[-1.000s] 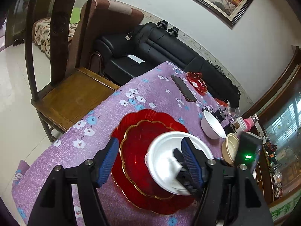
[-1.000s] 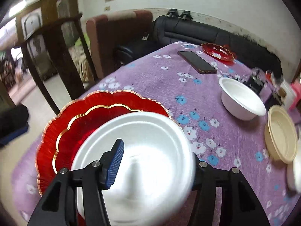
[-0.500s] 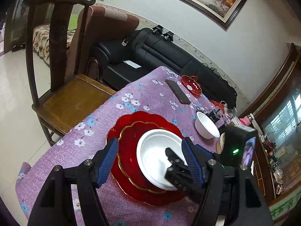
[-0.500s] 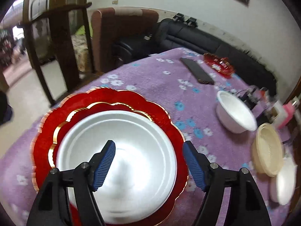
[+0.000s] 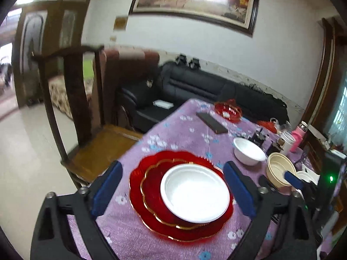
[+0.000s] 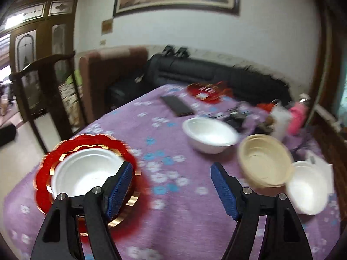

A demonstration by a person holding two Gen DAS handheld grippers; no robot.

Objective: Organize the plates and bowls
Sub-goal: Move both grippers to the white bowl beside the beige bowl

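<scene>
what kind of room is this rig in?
Looks like a home living or dining room: a black sofa under a framed painting, a wooden chair, and a table with a flowered purple cloth.

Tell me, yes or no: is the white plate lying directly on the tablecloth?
No, the white plate sits stacked on two red plates.

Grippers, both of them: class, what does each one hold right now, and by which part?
Nothing. The left gripper is opening, the right gripper stands open; the white plate lies free.
</scene>
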